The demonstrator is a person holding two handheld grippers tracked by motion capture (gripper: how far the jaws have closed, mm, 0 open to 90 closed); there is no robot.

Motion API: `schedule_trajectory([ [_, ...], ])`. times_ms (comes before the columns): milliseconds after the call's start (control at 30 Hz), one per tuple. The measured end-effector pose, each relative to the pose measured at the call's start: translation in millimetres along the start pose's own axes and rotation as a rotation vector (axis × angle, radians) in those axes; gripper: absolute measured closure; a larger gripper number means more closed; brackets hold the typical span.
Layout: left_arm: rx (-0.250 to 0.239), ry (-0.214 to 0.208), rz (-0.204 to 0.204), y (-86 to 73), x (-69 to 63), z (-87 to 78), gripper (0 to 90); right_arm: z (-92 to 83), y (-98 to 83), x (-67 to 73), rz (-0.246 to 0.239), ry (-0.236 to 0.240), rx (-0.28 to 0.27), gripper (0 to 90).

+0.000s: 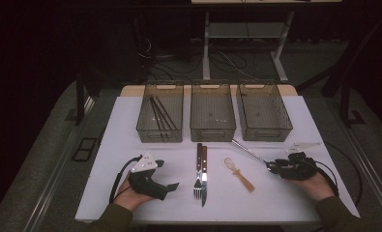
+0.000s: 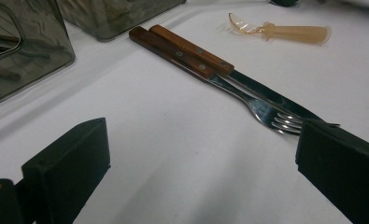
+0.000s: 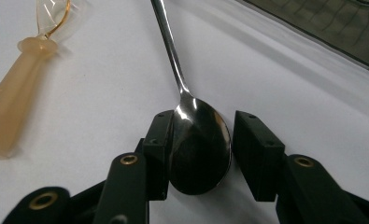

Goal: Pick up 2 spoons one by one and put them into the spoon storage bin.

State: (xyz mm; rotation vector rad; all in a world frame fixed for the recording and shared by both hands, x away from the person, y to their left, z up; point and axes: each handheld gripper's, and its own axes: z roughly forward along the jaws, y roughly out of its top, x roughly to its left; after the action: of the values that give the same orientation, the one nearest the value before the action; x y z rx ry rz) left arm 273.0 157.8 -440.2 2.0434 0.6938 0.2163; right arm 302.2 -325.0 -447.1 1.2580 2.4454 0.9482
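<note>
A long metal spoon (image 1: 249, 151) lies on the white table (image 1: 125, 145) at the right, handle pointing toward the bins. My right gripper (image 1: 271, 167) straddles its bowl (image 3: 198, 149). The left pad touches the bowl's edge, while a thin gap shows at the right pad (image 3: 254, 149). A wooden-handled fork (image 1: 198, 170) and knife (image 1: 204, 173) lie side by side at the table's middle. My left gripper (image 1: 167, 174) rests left of them, jaws wide open and nothing between them (image 2: 203, 144); the fork's tines (image 2: 285, 122) lie just beyond its right jaw.
Three grey mesh bins stand in a row at the back: the left one (image 1: 160, 111) holds dark sticks, while the middle (image 1: 213, 111) and right (image 1: 263, 108) look empty. A small amber plastic utensil (image 1: 239, 175) lies between the knife and the spoon.
</note>
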Motion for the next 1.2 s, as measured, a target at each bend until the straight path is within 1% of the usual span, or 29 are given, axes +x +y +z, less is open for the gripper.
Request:
schedule_trajectory([
  [167, 0.001, 0.001, 0.000, 0.0, 0.0, 0.0, 1.6, -0.1, -1.0, -1.1, -0.005, 0.004, -0.010, 66.2],
  [267, 0.001, 0.000, 0.002, 0.0, -0.1, 0.0, 1.6, -1.0, -1.5, -2.0, 0.012, 0.003, -0.016, 71.1],
  [433, -0.001, 0.002, -0.001, -0.1, 0.1, -0.3, 1.6, -5.7, -1.6, -3.5, 0.012, 0.021, -0.036, 81.0],
  [500, -0.001, 0.002, -0.001, -0.1, -0.1, -0.3, 1.6, -7.4, -1.8, -2.9, 0.016, 0.029, -0.044, 82.6],
  [633, -0.001, 0.002, 0.001, 0.0, 0.0, -0.9, 1.6, -10.0, -1.9, -2.3, 0.004, 0.051, -0.059, 86.9],
  [667, -0.001, 0.002, 0.001, 0.0, 0.1, -1.0, 1.6, -10.9, -1.6, -1.7, 0.003, 0.066, -0.064, 87.5],
  [700, 0.000, 0.003, 0.001, 0.0, 0.1, -1.1, 1.6, -11.0, -1.3, -0.6, -0.011, 0.059, -0.062, 87.5],
  [933, -0.003, 0.002, 0.002, 0.2, 0.4, -1.3, 1.6, -11.0, -0.8, 0.4, -0.030, 0.053, -0.061, 87.9],
  [1133, -0.006, 0.004, -0.002, 0.0, 1.0, -2.0, 1.6, -12.0, 0.1, 0.4, -0.035, 0.053, -0.061, 87.9],
  [1200, -0.007, 0.004, -0.002, 0.0, 1.3, -2.2, 1.6, -13.4, 0.8, 0.3, -0.031, 0.054, -0.068, 87.9],
])
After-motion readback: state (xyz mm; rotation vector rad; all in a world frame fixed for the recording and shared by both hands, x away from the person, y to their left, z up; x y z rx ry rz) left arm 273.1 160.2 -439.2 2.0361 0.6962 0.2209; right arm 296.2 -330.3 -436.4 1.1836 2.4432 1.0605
